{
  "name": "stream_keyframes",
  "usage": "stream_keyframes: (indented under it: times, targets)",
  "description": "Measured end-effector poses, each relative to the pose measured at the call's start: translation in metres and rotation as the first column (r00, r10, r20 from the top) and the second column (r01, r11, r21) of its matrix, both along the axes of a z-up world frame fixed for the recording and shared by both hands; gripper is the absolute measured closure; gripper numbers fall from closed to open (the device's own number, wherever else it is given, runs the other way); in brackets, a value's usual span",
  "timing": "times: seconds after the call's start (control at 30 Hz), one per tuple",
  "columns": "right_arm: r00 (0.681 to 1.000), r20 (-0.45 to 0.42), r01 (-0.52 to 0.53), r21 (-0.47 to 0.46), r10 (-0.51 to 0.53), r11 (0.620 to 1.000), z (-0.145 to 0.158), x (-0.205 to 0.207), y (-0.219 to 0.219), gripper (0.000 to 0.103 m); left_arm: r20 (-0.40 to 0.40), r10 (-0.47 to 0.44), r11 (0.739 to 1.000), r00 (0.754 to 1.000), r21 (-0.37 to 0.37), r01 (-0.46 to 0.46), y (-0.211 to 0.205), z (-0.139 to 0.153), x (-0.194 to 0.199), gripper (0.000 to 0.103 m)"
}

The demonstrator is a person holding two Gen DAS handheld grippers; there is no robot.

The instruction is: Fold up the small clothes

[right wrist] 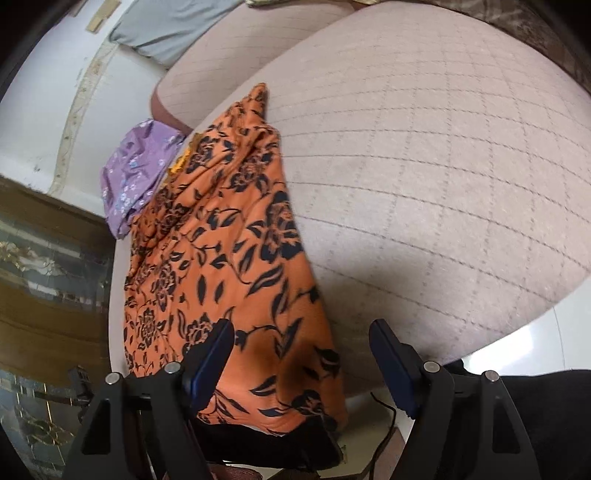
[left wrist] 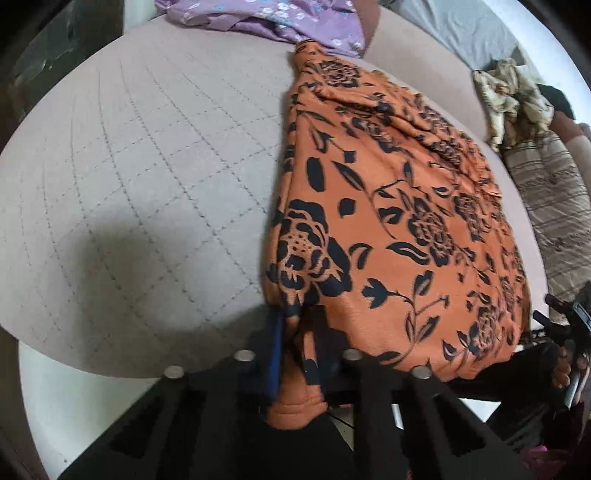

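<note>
An orange garment with black flowers lies flat on a quilted beige cushion, its near hem hanging over the front edge. My left gripper is shut on the near left corner of that hem, and cloth bunches out below the fingers. In the right wrist view the same orange garment runs along the left side of the cushion. My right gripper stands open over the near right corner. Its left finger lies above the cloth and its right finger is past the garment's edge.
A purple flowered garment lies at the cushion's far end. A grey pillow, a crumpled cream cloth and a striped blanket lie to the right. A wooden cabinet stands by the cushion's side.
</note>
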State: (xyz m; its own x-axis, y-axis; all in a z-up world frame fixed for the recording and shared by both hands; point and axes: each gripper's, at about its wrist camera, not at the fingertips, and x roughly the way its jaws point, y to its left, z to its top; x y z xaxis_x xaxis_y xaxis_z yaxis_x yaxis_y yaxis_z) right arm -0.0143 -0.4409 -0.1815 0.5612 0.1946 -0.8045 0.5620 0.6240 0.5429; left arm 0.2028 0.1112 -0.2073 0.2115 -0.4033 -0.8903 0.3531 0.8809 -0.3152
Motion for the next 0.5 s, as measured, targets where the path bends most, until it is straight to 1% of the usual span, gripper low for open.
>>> stream_keyframes:
  times: [0.07, 0.13, 0.2, 0.23, 0.27, 0.3, 0.33, 0.37, 0.43, 0.47, 0.5]
  targets:
    - [1.0, -0.028, 0.013, 0.002, -0.013, 1.0, -0.004, -0.002, -0.002, 0.025, -0.001, -0.012, 1.0, 1.0, -0.02, 0.012, 0.002, 0.001, -0.003, 0.095]
    - [0.999, -0.051, 0.011, 0.002, -0.011, 1.0, -0.008, -0.003, -0.002, 0.025, -0.003, -0.016, 1.0, 1.0, -0.013, 0.016, 0.004, 0.001, -0.004, 0.095]
    - [0.996, -0.091, -0.005, 0.008, 0.006, 1.0, -0.015, -0.001, 0.002, 0.025, -0.028, 0.002, 1.0, 1.0, -0.001, -0.002, 0.007, -0.002, -0.002, 0.09]
    - [0.995, -0.103, -0.013, 0.021, 0.015, 1.0, -0.019, 0.001, 0.005, 0.025, -0.056, 0.011, 1.0, 0.998, -0.013, -0.012, 0.008, -0.004, 0.0, 0.083]
    - [0.995, -0.102, -0.018, 0.035, 0.021, 0.999, -0.022, 0.002, 0.008, 0.025, -0.078, 0.019, 0.999, 0.997, -0.033, -0.022, 0.01, -0.006, 0.002, 0.073]
    - [0.995, -0.095, -0.029, 0.053, 0.034, 0.998, -0.026, 0.005, 0.013, 0.025, -0.097, 0.023, 0.998, 0.995, -0.054, -0.028, 0.011, -0.007, 0.003, 0.068]
    - [0.994, -0.097, -0.04, 0.057, 0.045, 0.998, -0.029, 0.008, 0.018, 0.024, -0.105, 0.022, 0.998, 0.994, -0.064, -0.029, 0.012, -0.007, 0.003, 0.065]
    - [0.992, -0.115, -0.054, 0.029, 0.057, 0.998, -0.03, 0.011, 0.026, 0.025, -0.104, 0.022, 0.998, 0.994, -0.059, -0.028, 0.011, -0.007, 0.003, 0.066]
    - [0.984, -0.157, -0.091, -0.059, 0.081, 0.994, -0.029, 0.018, 0.039, 0.026, -0.095, 0.028, 0.998, 0.995, -0.049, -0.033, 0.01, -0.007, 0.003, 0.067]
    - [0.977, -0.189, -0.117, -0.101, 0.096, 0.988, -0.029, 0.022, 0.046, 0.031, -0.088, 0.032, 0.998, 0.996, -0.042, -0.036, 0.006, -0.007, 0.004, 0.078]
    - [0.968, -0.224, -0.142, -0.134, 0.11, 0.981, -0.028, 0.026, 0.051, 0.035, -0.073, 0.036, 0.999, 0.997, -0.014, -0.037, 0.005, -0.007, 0.003, 0.088]
